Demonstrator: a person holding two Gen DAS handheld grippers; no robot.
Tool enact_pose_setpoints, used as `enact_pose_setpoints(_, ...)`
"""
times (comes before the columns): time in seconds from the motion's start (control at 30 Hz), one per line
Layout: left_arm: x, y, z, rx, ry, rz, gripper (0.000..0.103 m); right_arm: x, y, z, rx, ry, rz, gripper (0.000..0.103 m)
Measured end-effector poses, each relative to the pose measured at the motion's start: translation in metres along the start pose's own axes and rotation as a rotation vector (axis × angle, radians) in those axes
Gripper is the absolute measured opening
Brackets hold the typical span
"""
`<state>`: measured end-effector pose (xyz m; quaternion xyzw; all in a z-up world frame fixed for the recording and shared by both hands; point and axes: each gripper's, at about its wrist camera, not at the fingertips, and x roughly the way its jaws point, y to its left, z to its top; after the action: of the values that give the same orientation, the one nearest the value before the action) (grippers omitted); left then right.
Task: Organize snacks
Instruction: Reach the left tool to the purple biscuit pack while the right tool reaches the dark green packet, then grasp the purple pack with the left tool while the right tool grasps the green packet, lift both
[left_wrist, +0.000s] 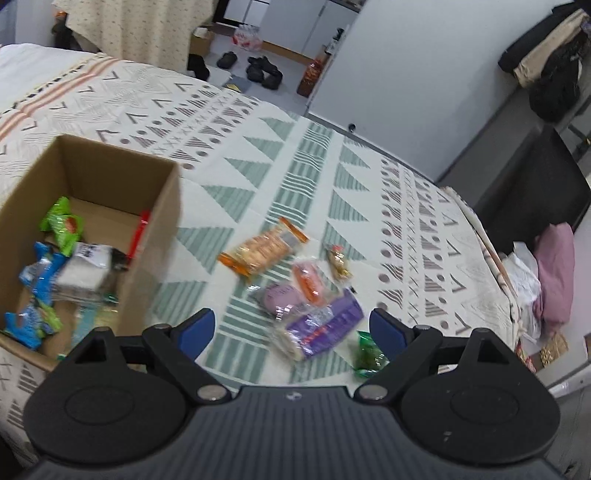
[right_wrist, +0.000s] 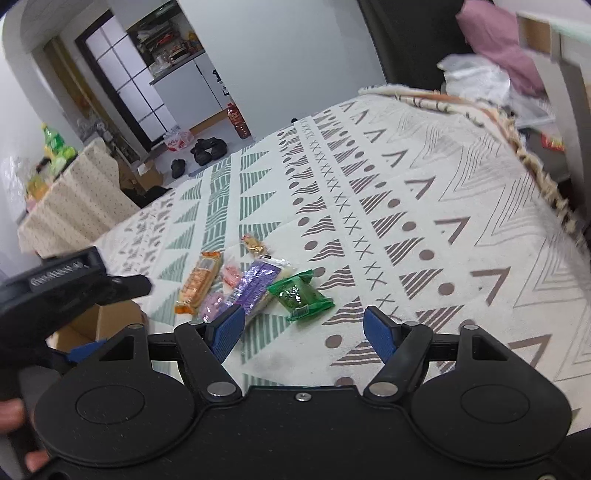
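Patterned bed (left_wrist: 280, 177) carries cardboard box (left_wrist: 110, 177) and maybe seven loose snacks (left_wrist: 295, 288).

A patterned bedspread (left_wrist: 314, 173) covers the bed, with green triangles and grey crosses. Beyond its far edge, black shoes (left_wrist: 264, 72) lie scattered on the floor near a red-printed plastic bag (left_wrist: 246, 38). A pink cloth (left_wrist: 556, 271) is heaped beside the bed (white plastic just next to it). Dark clothes (left_wrist: 550, 77) hang by the wall.

A purple packet (left_wrist: 325, 323) and green packet (right_wrist: 300, 294) lie on a cream bedspread (right_wrist: 424, 192) patterned with green triangles.
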<state>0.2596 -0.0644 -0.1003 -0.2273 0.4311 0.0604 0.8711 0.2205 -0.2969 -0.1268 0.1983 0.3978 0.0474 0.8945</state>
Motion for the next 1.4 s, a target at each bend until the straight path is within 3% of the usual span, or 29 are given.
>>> enact_pose_setpoints(0.27, 0.019, -0.032, -0.004, 0.032, 0.054, -0.020, 0.090, 0.015, -0.009, 0.009, 0.007, 0.011, 0.020, 0.071)
enact_pose_setpoints(0.37, 0.027, -0.041, -0.006, 0.086, 0.037, -0.033, 0.089, 0.024, -0.016, 0.010, 0.021, 0.021, 0.013, 0.070)
enact_pose_setpoints(0.67, 0.061, -0.037, -0.008, 0.179, 0.075, -0.060, 0.080, 0.060, -0.021, 0.011, 0.029, 0.068, 0.026, 0.069)
enact_pose_setpoints(0.83, 0.083, -0.030, -0.010, 0.175, 0.123, -0.058, 0.065, 0.077, -0.019, 0.012, -0.010, 0.079, 0.038, 0.069)
enact_pose_setpoints(1.1, 0.105, -0.031, -0.012, 0.199, 0.149, -0.060, 0.063, 0.103, -0.017, 0.011, -0.047, 0.125, 0.047, 0.065)
enact_pose_setpoints(1.4, 0.122, -0.028, -0.011, 0.157, 0.213, -0.094, 0.056, 0.120, -0.011, 0.010, -0.102, 0.142, 0.041, 0.059)
